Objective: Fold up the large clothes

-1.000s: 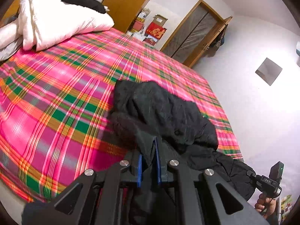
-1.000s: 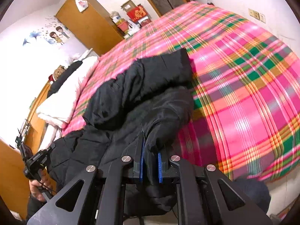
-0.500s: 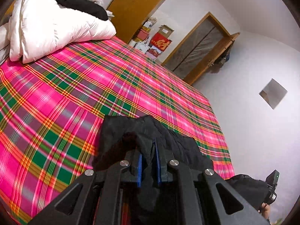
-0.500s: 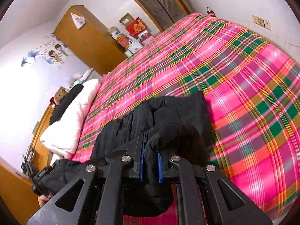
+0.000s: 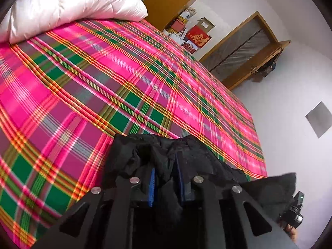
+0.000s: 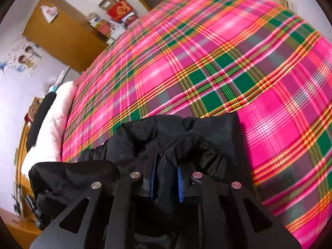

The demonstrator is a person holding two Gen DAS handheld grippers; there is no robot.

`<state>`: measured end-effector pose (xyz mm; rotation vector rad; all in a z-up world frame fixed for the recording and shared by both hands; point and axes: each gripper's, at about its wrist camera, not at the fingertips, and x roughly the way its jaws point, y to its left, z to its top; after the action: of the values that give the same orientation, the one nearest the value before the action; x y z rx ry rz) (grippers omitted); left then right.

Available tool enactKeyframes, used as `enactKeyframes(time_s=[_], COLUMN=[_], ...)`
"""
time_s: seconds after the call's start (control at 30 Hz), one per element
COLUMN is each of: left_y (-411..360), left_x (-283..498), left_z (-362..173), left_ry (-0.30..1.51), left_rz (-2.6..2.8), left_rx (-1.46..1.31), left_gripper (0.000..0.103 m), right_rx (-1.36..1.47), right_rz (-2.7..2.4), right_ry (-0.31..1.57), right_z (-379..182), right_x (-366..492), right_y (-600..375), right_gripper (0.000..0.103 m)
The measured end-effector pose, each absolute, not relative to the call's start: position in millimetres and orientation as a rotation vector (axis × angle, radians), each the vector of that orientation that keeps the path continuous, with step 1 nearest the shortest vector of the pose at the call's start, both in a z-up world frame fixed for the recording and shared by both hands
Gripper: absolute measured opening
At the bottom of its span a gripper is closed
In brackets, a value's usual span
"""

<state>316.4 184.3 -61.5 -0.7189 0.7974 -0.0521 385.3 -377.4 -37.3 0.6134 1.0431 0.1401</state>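
Note:
A black padded jacket [image 5: 199,157] is bunched at the near edge of a bed with a pink, green and orange plaid cover [image 5: 124,78]. My left gripper [image 5: 166,184] is shut on a fold of the jacket, black fabric pinched between its blue pads. In the right wrist view my right gripper [image 6: 166,184] is shut on another fold of the same jacket [image 6: 186,137], over the plaid cover [image 6: 228,62]. The jacket hangs between the two grippers. The other gripper shows at the lower right of the left wrist view [image 5: 294,211].
A white duvet [image 5: 72,6] lies at the head of the bed, also in the right wrist view [image 6: 56,120]. A wooden wardrobe [image 6: 62,33], boxes [image 5: 197,35] and a wooden door [image 5: 244,47] stand beyond the bed. White walls lie close on the far side.
Both grippers have lifted the jacket and carried it forward over the bed. Less of the jacket lies on the cover now; most of it hangs gathered at the fingers.

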Motion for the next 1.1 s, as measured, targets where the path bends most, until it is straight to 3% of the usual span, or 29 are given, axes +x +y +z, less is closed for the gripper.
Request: enactKeyframes(time_s=[0.23, 0.33, 0.37, 0.4, 0.5, 0.77, 0.83, 1.1], left_y=[190, 192, 193, 194, 195, 200, 204, 201], left_x=[319, 319, 319, 318, 316, 309, 305, 300], left_z=[-59, -59, -59, -59, -55, -44, -39, -49], left_ry=[0.784, 0.778, 0.772, 0.765, 0.739, 0.682, 0.643, 0.729], left_rz=[-0.096, -0.111, -0.120, -0.127, -0.141, -0.124, -0.081, -0.032], left_rx=[-0.759, -0.783, -0.799, -0.814, -0.835, -0.814, -0.784, -0.670], left_gripper=[0.029, 0.036, 0.038, 0.044, 0.051, 0.058, 0.065, 0.066], right_rx=[0.739, 0.808, 0.829, 0.844, 0.808, 0.530, 0.460, 0.421], right_rz=[0.182, 0.220, 0.240, 0.255, 0.244, 0.166, 0.169, 0.116], right_ry=[0.958, 0.920, 0.902, 0.886, 0.859, 0.714, 0.743, 0.853], right_z=[-39, -33, -30, -26, -15, 17, 8, -39], right_x=[380, 373, 371, 369, 361, 320, 313, 294], right_y=[-384, -389, -391, -393, -394, -376, -367, -365], right_gripper=[0.029, 0.047, 0.060, 0.065, 0.067, 0.070, 0.072, 0.072])
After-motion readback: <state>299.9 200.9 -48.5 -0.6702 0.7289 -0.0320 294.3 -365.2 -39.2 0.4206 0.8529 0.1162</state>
